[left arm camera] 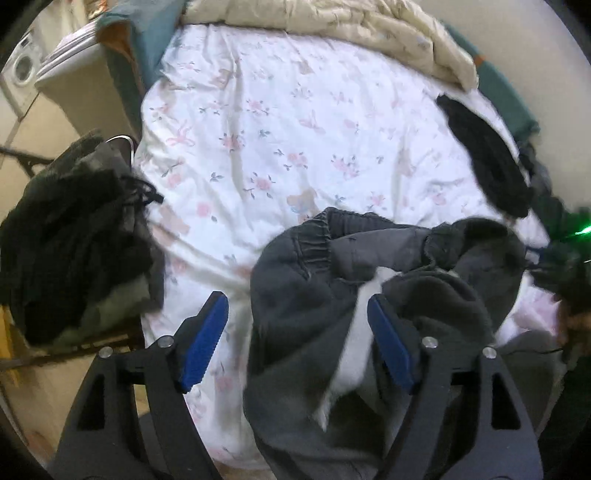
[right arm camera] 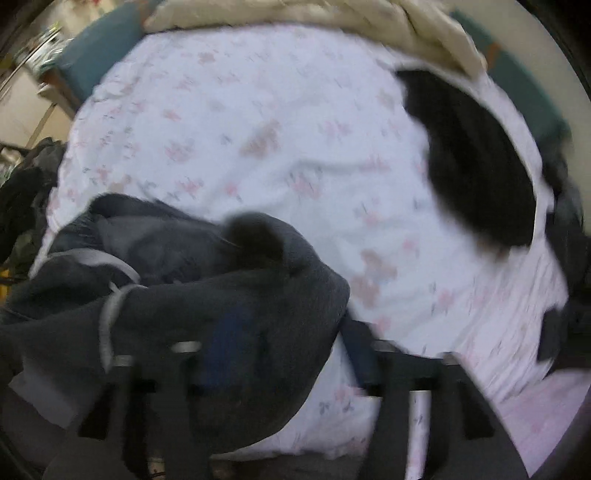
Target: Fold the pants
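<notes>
Dark grey pants (left arm camera: 317, 302) with an elastic waistband and a white pocket lining lie crumpled at the near edge of the floral bed sheet (left arm camera: 266, 140). My left gripper (left arm camera: 297, 343) is open, its blue pads (left arm camera: 205, 339) wide apart, with the pants bunched between and over the right finger. In the blurred right wrist view the same pants (right arm camera: 207, 295) drape over the left finger of my right gripper (right arm camera: 291, 347), which looks open with fabric lying across it.
A black folded garment (left arm camera: 487, 162) lies on the sheet at the right, also in the right wrist view (right arm camera: 476, 166). A pile of dark clothes (left arm camera: 74, 236) sits on a chair left of the bed. A cream quilt (left arm camera: 332, 26) lies at the far end.
</notes>
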Demonstrator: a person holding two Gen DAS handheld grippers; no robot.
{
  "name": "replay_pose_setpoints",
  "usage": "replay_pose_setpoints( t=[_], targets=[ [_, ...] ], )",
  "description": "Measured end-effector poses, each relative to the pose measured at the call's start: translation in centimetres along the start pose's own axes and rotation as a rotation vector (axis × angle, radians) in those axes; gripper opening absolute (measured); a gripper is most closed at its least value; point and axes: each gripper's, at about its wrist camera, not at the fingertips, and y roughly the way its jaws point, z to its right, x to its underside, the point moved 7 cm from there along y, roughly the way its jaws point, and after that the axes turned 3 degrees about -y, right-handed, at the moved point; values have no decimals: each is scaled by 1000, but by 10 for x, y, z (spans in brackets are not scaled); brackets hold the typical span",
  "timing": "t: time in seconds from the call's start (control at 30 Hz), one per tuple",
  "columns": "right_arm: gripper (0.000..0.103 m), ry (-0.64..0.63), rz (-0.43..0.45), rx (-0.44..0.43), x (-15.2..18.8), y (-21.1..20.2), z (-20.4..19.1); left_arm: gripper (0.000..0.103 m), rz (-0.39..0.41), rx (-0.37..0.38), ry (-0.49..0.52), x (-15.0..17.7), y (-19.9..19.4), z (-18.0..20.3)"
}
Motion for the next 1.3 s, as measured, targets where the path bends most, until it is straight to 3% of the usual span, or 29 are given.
replay_pose_setpoints(
  t=[0.07, 0.13, 0.2, 0.27, 0.33, 0.4, 0.47, 0.57, 0.6, 0.63, 0.67, 0.7, 0.8, 0.83, 0.93, 0.97, 1.0, 1.07, 1.13, 1.3],
  targets=[
    [81, -69, 76, 78, -22, -18, -6, 75, -23, -15, 18, -3, 17, 3],
    [81, -96, 98, 129, -35, -28, -5, 75, -55, -17, 56, -3, 40, 10],
    [87, -66, 133, 47, -49, -35, -4, 75, -80, -44, 78, -4, 62, 15],
    [89, -18, 129, -88, -58, -24, -4, 75, -83, -49, 69, -4, 78, 19],
    [89, 14, 81, -167, -64, 5, -3, 75, -74, -15, 71, 0, 83, 30],
    [89, 49, 6, -136, -62, 50, 4, 75, -83, -16, 146, 11, 88, 48],
    [89, 83, -87, -162, -48, 96, 5, 75, -120, -30, 206, 26, 94, 59],
    [89, 89, -194, -245, -20, 128, -6, 75, -193, -9, 251, 57, 99, 70],
    [80, 44, -201, -247, -12, 127, -13, 75, -199, -9, 262, 64, 99, 72],
    [67, 5, -185, -236, -9, 121, -18, 75, -208, -4, 278, 74, 97, 74],
    [41, -30, -168, -215, -6, 111, -21, 75, -215, 3, 288, 83, 94, 76],
    [30, -45, -145, -212, -3, 98, -23, 75, -212, 10, 292, 89, 90, 77],
    [11, -89, -29, -235, 3, 51, -26, 75, -185, 26, 284, 94, 74, 76],
    [12, -104, 45, -214, 2, 30, -26, 75, -182, 36, 278, 95, 69, 76],
    [11, -135, 397, -201, -3, -50, -24, 75, -177, 66, 266, 99, 60, 79],
    [11, -102, 516, -165, -3, -77, -12, 75, -178, 71, 267, 101, 58, 80],
    [11, -45, 565, -161, -3, -90, 0, 75, -180, 72, 275, 105, 58, 83],
    [11, 54, 619, -224, -2, -99, 18, 75, -188, 72, 282, 107, 61, 88],
    [11, 100, 619, -240, -1, -98, 27, 75, -175, 79, 285, 106, 59, 93],
    [11, 40, 624, -234, -2, -106, 9, 75, -121, 137, 244, 81, 40, 85]
  ],
)
